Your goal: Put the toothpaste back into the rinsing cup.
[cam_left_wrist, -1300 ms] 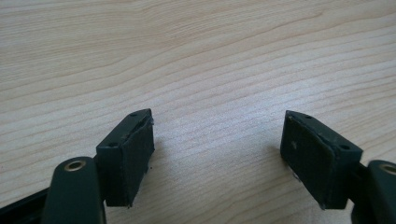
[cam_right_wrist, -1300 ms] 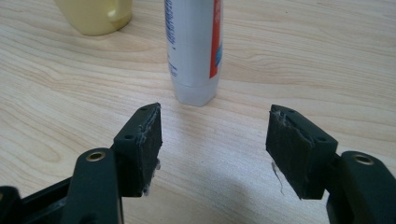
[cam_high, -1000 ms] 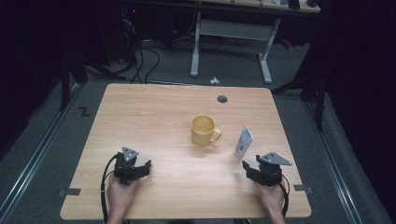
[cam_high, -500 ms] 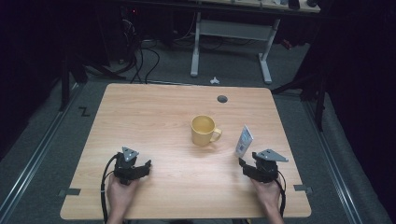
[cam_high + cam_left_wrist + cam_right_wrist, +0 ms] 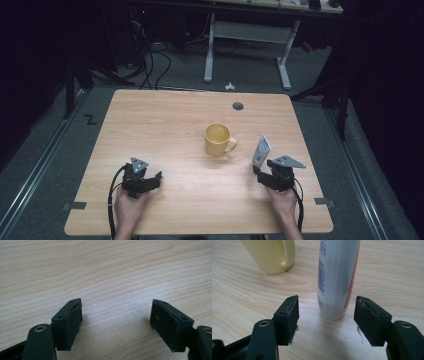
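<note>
A white tube (image 5: 261, 149), standing cap-down on the wooden table (image 5: 170, 130), is being approached by the right gripper (image 5: 261, 174). In the right gripper view the tube (image 5: 337, 280) is seen upright just ahead of the two black jaws, lined up with the gap between them but a little beyond their tips. It bears blue print down one side and an orange stripe down the other. The right gripper (image 5: 326, 311) is being held wide open; its pads are clear of the tube on both sides and nothing is being gripped. Its jaws have just been closing by a small amount, with the tube not yet between the pads.

A yellow mug (image 5: 218, 139) is standing upright near the middle of the table, handle turned toward the tube; the two are near each other but apart. In the right gripper view the mug (image 5: 270, 255) is seen behind and to the left of the tube.

The left gripper (image 5: 150, 179) is being rested low over the table's near left part, well apart from mug and tube. In the left gripper view its jaws (image 5: 116, 315) are standing wide open over bare wood grain, with nothing between them.
</note>
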Available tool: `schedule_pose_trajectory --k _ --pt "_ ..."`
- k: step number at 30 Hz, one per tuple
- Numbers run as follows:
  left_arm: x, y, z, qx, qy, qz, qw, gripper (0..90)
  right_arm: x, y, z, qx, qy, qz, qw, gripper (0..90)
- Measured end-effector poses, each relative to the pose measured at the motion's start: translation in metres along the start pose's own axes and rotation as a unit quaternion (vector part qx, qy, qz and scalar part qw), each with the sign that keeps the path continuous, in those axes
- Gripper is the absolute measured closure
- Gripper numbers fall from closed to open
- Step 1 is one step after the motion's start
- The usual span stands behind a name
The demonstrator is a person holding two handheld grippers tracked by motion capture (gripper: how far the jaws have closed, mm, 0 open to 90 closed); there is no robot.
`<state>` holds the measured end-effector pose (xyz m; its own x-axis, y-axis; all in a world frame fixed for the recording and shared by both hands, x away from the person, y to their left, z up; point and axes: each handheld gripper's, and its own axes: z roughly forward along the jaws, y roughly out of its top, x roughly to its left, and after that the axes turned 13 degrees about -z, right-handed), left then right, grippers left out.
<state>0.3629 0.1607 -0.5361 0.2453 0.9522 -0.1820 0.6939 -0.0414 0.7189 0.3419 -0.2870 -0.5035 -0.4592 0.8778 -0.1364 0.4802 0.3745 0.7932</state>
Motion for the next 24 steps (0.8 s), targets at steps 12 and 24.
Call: schedule_pose_trajectory --k 12,24 --pt "0.000 0.000 0.000 0.000 0.000 0.000 1.0000 26.2 -0.003 0.007 0.012 -0.001 -0.003 0.011 0.9999 37.5" --pt "0.000 0.000 0.000 0.000 0.000 0.000 1.0000 26.2 -0.006 0.012 0.024 -0.002 -0.007 0.020 0.9998 40.4"
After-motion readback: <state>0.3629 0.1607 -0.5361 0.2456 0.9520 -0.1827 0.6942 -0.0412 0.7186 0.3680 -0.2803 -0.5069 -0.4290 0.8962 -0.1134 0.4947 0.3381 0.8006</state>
